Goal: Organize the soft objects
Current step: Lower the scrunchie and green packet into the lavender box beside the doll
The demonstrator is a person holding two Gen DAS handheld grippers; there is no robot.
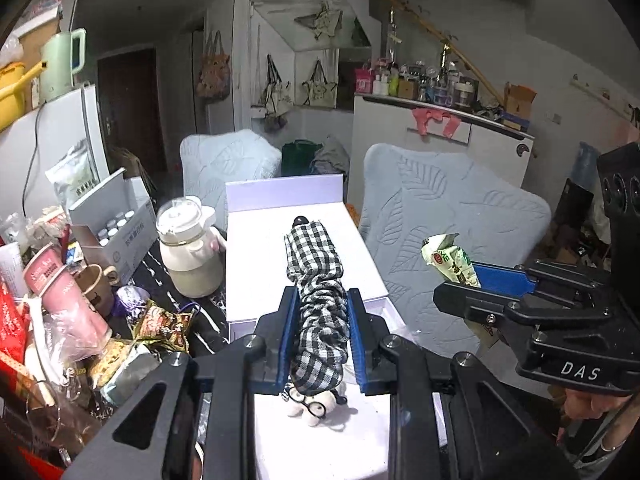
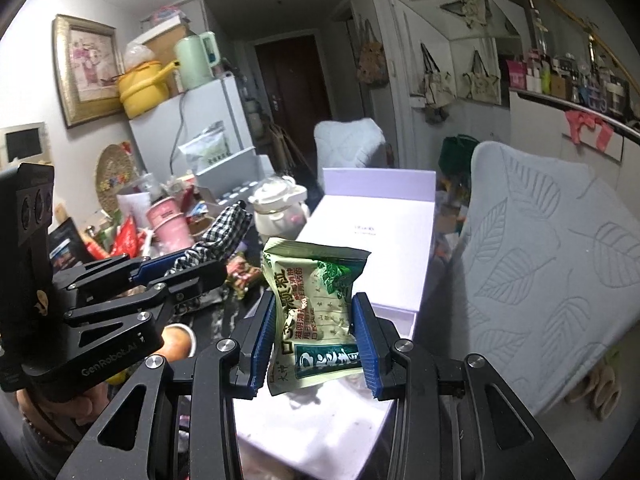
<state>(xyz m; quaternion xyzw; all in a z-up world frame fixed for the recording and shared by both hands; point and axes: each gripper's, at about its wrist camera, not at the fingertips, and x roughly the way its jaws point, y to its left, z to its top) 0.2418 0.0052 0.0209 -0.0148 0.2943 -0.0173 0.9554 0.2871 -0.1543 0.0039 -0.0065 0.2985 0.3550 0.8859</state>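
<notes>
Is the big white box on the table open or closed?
Open. The white box has its flat lid standing straight up at the far end, and its drawer sticks out a little at the near end in the left wrist view.

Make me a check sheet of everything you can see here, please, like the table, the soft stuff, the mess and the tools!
Surface: white box on a dark table, bare on top.
Job's things: checkered cloth toy; green packet.
Clutter: cream jug, pink cups, snack wrappers, left of the box.
Grippers: left tool shut on the toy; right tool shut on the packet.
Cables: one cord down the fridge.
Surroundings: leaf-pattern chair covers, hanging tote bags.
</notes>
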